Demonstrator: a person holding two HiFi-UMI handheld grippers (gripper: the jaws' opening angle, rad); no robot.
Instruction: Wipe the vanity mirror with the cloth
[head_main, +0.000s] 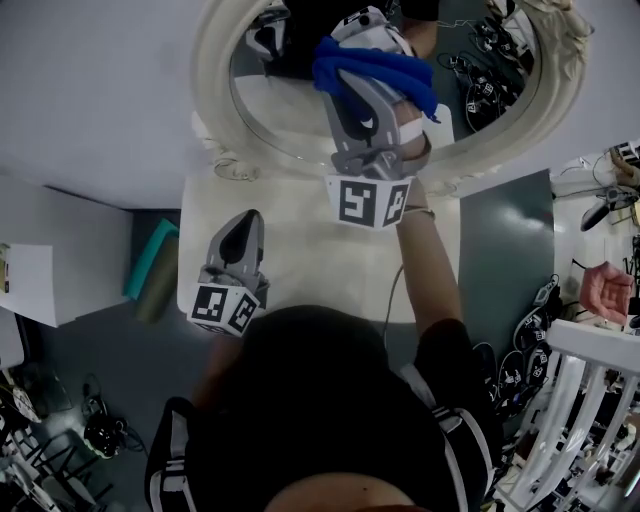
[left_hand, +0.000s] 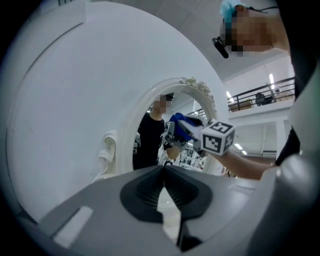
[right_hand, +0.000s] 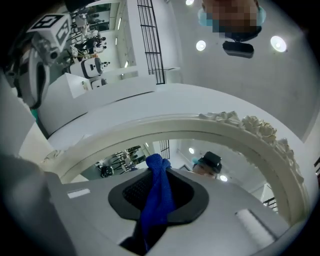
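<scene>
Counting: one vanity mirror (head_main: 214, 95), oval, ornate white frame, standing at back edge of desk (head_main: 300, 255); one blue cloth (head_main: 372, 66); two tools. Right tool (head_main: 352, 62) clenched on cloth, bunched fabric held at lower part of mirror glass, right forearm stretched forward across desk. Left tool (head_main: 251, 217) clenched, nothing between jaws, held low over desk's near left part, pointing toward mirror, apart from it. Each tool carries cube with black-and-white square markers.

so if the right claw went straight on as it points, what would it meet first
The glass of the vanity mirror; the blue cloth pinched in the right claw would touch first. Current contact is unclear.
</scene>
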